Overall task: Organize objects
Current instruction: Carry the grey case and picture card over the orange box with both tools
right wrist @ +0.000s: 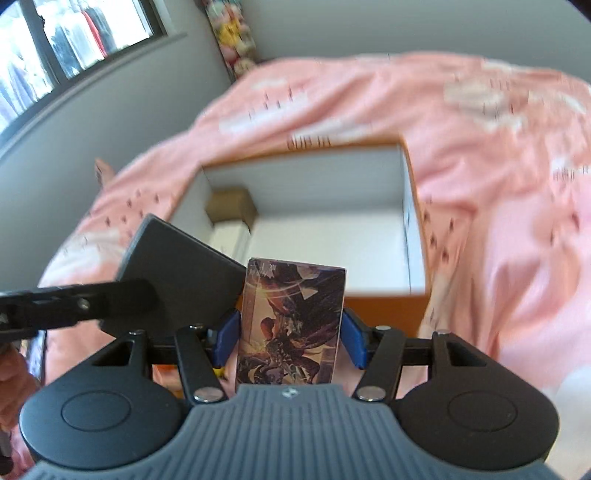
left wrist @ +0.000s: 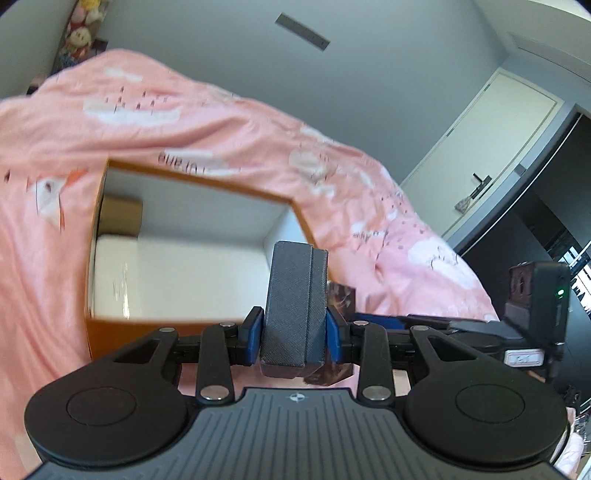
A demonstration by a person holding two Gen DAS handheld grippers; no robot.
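An open orange box [left wrist: 236, 192] with a white inside lies on the pink bedspread; it also shows in the right wrist view [right wrist: 415, 221]. A small brown carton [left wrist: 120, 216] sits in its far left corner, seen too in the right wrist view [right wrist: 232, 206]. My left gripper [left wrist: 293, 332] is shut on a dark grey textured case [left wrist: 293, 299], held just before the box's near wall. My right gripper [right wrist: 290, 332] is shut on a printed card box with dark artwork [right wrist: 291, 321], held beside the grey case [right wrist: 177, 273]. The card box peeks out behind the case [left wrist: 341, 297].
The pink bedspread [left wrist: 184, 110] covers the bed all round the box. A grey wall, a white door [left wrist: 491, 147] and dark shelving stand to the right. A window [right wrist: 55, 48] and plush toys [right wrist: 232, 33] are at the back left.
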